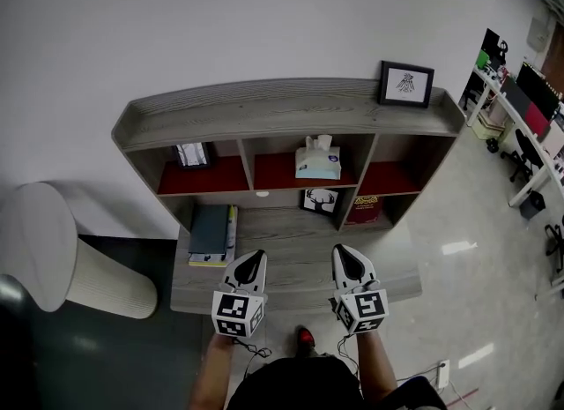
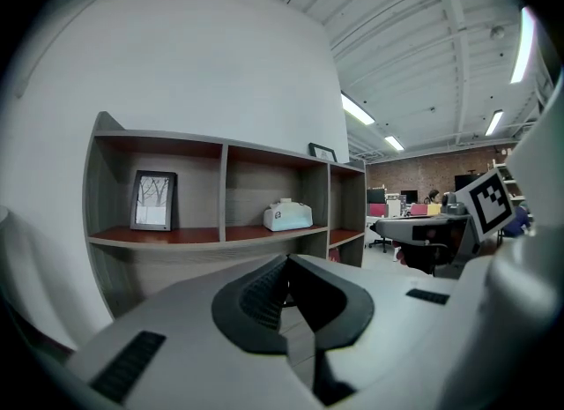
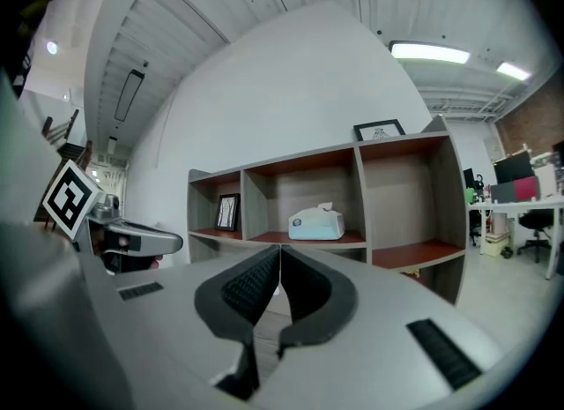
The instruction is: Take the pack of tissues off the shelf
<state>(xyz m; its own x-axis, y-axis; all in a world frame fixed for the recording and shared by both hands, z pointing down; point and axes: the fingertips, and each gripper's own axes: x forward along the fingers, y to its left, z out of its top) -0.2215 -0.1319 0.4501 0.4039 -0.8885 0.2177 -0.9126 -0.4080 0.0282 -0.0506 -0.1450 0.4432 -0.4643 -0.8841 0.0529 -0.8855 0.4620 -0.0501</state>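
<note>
Head view: pack of tissues (image 1: 318,161) sits in middle upper compartment of shelf (image 1: 291,104), on red board. Framed picture (image 1: 406,84) on shelf top, right end. Books (image 1: 211,234) on lower ledge, left. Left gripper (image 1: 254,263), right gripper (image 1: 345,258) over ledge, apart from tissues, jaws together, empty.

Hardly any writing can be read from here. The pack of tissues (image 2: 287,215) has a small round blue mark on its face. It looks like a lowercase "e", though it is too small for me to be sure. The cubes on my left gripper (image 1: 251,265) and my right gripper (image 1: 347,260) carry black-and-white square code patterns rather than letters. The red item (image 1: 363,209) low in the shelf (image 1: 264,104) bears gold print that I cannot make out.
</note>
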